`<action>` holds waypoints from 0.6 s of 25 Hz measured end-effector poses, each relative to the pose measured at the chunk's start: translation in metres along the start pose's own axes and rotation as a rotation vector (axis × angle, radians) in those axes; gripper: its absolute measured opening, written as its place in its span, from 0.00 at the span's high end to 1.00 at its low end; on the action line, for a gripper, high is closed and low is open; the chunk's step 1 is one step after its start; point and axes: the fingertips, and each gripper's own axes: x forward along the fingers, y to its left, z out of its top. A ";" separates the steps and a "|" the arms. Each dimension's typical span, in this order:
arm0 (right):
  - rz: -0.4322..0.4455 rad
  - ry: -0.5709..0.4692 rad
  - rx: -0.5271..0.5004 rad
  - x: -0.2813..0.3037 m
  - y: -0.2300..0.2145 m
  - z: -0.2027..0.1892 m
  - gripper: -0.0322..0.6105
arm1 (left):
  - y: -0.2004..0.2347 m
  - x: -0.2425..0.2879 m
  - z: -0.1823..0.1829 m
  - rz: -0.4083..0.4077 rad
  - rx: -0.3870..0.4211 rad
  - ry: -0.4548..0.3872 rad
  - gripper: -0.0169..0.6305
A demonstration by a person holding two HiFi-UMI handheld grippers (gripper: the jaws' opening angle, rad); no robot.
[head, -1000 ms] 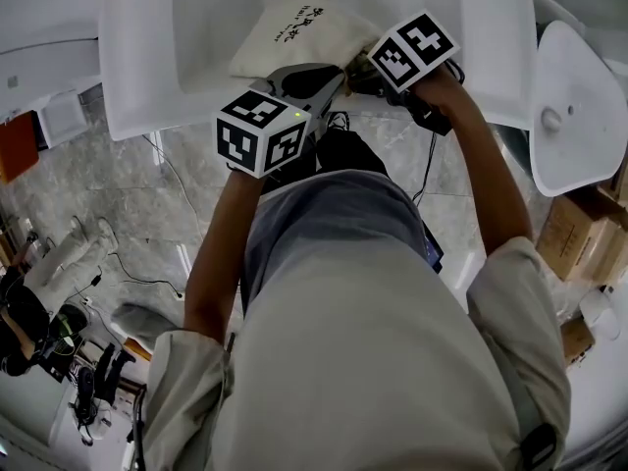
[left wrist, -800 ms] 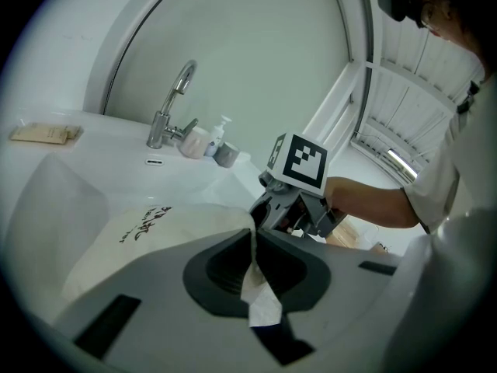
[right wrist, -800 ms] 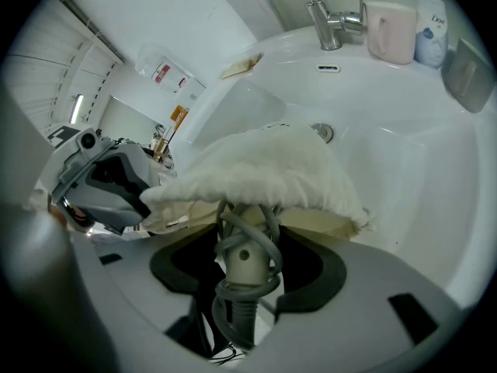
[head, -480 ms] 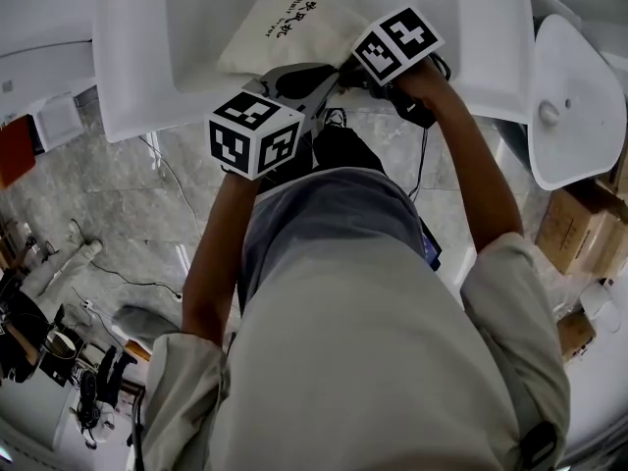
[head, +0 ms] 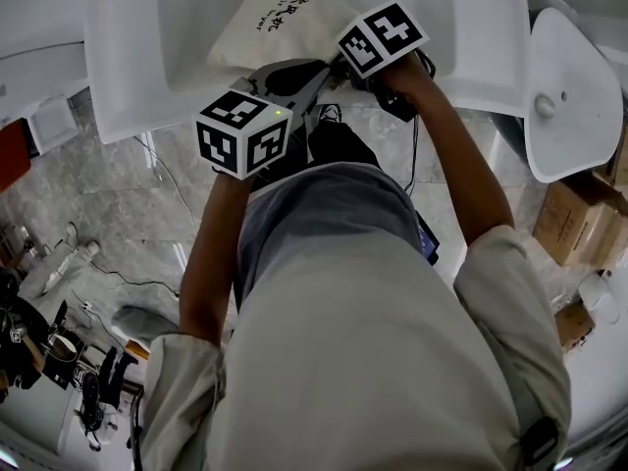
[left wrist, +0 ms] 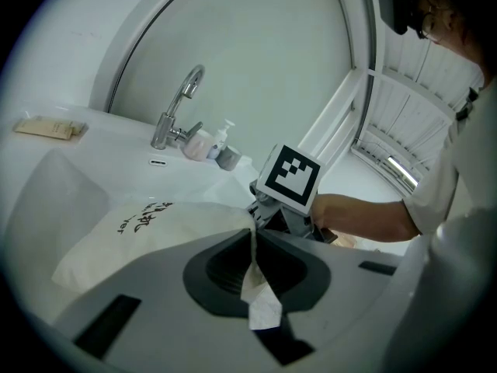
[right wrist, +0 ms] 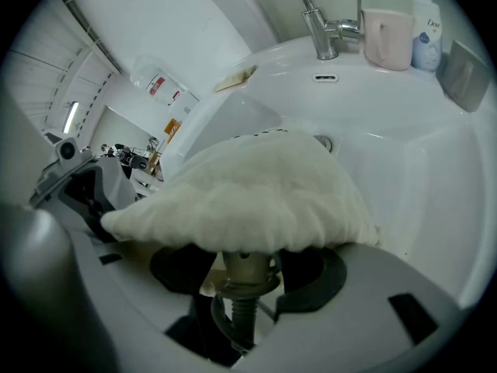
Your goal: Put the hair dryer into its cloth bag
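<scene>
Hair dryer's cloth bag (head: 275, 23) is the largest piece, a cream sack with dark print slumped across the white washbasin (head: 128, 77) at the top of the head view. The hair dryer (right wrist: 242, 269) seems nearly all inside it. Only a beige handle end and the ribbed black collar of its cord (right wrist: 233, 317) poke out under the gathered mouth in the right gripper view. The right claw (right wrist: 247, 256) is closed round that handle end. The left claw (left wrist: 252, 235) is pressed together on a pale strip of fabric (left wrist: 260, 301) at the bag's mouth; whether it is hem or drawstring I cannot tell. To finish well, I judge the left should hold the mouth taut while the right pushes the handle deeper, straight along the bag. The cord wants feeding in after it, or it may snag the opening and drag the bag off the basin. The cloth looks limp, so a slack pull would probably only bunch it. At the basin's back edge stand a chrome tap (right wrist: 322, 22), a pink cup (right wrist: 386, 37) and a white pump bottle (right wrist: 425, 18). Grey marble floor (head: 128, 204) fills the left of the head view. A white oval fixture (head: 569, 96) sits at upper right, with cardboard boxes (head: 579, 229) below it.
</scene>
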 end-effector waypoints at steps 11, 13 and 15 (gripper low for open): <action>-0.037 -0.058 0.028 0.009 -0.008 0.006 0.57 | 0.000 0.000 -0.005 0.016 -0.016 -0.009 0.93; -0.048 -0.062 0.020 0.009 -0.009 0.007 0.57 | 0.001 0.000 -0.005 0.020 -0.021 -0.012 0.93; -0.059 -0.068 0.012 0.009 -0.009 0.009 0.57 | 0.001 -0.001 -0.005 0.021 -0.030 -0.015 0.93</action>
